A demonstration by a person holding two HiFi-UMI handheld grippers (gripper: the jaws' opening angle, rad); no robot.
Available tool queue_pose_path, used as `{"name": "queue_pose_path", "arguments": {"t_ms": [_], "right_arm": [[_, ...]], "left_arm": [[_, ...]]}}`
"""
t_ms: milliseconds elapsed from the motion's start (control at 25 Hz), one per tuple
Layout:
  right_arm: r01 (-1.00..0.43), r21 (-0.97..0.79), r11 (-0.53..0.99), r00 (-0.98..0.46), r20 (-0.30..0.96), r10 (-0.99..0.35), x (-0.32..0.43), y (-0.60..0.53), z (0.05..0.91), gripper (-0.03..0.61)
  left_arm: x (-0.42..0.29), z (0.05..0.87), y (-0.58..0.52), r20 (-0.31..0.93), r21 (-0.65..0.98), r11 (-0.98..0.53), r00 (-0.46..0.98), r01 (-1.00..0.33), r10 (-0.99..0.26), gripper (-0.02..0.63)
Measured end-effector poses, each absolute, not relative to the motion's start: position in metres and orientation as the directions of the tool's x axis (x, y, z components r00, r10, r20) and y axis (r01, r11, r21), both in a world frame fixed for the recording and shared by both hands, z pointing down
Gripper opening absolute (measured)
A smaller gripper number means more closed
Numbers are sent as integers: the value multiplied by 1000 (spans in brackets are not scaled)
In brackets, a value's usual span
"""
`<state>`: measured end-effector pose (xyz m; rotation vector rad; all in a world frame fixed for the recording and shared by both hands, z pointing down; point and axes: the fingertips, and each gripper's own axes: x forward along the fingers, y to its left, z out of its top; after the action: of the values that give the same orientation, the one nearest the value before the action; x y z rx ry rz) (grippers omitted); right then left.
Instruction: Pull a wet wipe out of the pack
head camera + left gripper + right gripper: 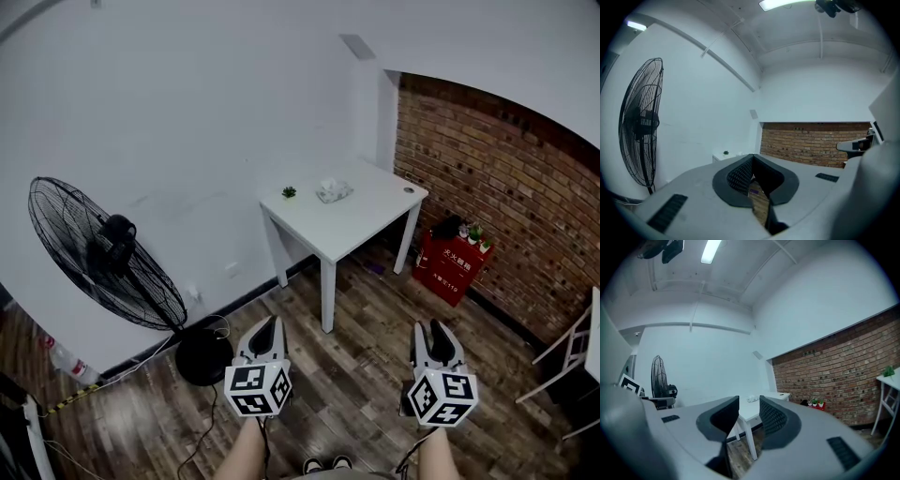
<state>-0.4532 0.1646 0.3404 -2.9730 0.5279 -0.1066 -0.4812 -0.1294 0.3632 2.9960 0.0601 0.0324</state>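
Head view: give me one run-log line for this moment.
stage: reach not begun | white wet-wipe pack: on white square table, untouched | left hand-held gripper: shut, empty | right hand-held gripper: open, empty

The wipe pack [334,191] near the table's [361,220] back edge is too small to show whether a wipe sticks out. A round thing [409,189] at the table's right corner is too small to name. In its own view the left gripper [753,157] hides most of the table. White furniture [574,345] is cut off by the head view's right edge.
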Motion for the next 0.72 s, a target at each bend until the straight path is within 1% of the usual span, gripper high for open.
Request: {"name": "queue_pose_path", "arguments": {"t_ms": [200,720], "right_arm": [[-326,-105,-940,942,52,-333,-451,163,339,163],[-292,-97,-952,950,83,-300,-445,154,355,164]], "left_arm": [[-479,362,-133,22,138,-990,999,38,41,3],[-460,369,-140,30,138,-987,996,82,87,3]]}}
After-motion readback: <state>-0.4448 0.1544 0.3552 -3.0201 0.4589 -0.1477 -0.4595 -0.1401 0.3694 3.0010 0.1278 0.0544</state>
